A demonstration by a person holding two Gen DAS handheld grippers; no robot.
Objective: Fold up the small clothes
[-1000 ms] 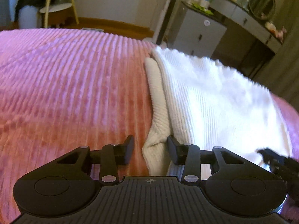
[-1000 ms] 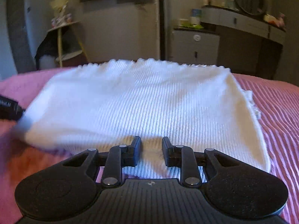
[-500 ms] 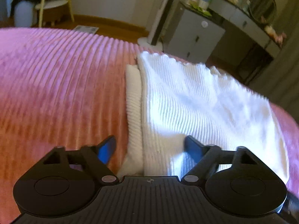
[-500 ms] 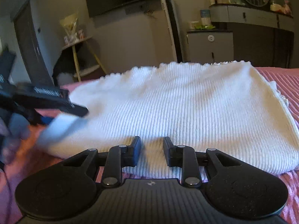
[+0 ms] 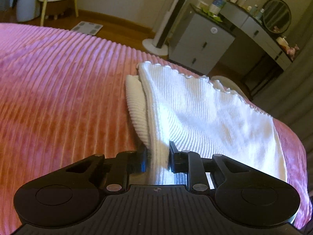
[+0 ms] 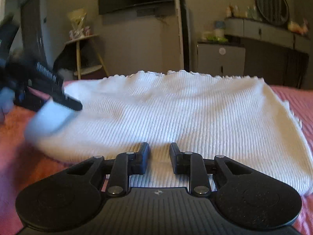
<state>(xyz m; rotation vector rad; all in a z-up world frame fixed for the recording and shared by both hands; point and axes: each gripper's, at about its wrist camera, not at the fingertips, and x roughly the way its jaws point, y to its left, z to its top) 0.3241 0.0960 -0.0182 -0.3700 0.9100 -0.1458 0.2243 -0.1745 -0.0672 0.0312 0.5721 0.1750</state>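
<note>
A white ribbed knit garment (image 5: 205, 113) lies folded on the pink bed cover (image 5: 58, 98). My left gripper (image 5: 158, 161) is shut on the garment's near left corner and lifts it a little. In the right wrist view the garment (image 6: 176, 113) spreads across the middle, and the left gripper (image 6: 45, 90) shows at the left, blurred, holding that corner. My right gripper (image 6: 158, 157) has its jaws a small gap apart at the garment's near edge, with cloth seen between them; whether it grips is unclear.
The pink ribbed bed cover (image 6: 293, 101) lies all around the garment. Beyond the bed stand a grey cabinet (image 5: 203, 43), a dresser with a round mirror (image 5: 275, 15), a tower fan (image 5: 168, 19) and a stool (image 5: 56, 2).
My left gripper opened wide, moved onto the garment's left corner and shut on it, raising it. The right gripper stayed at the near edge with the same gap.
</note>
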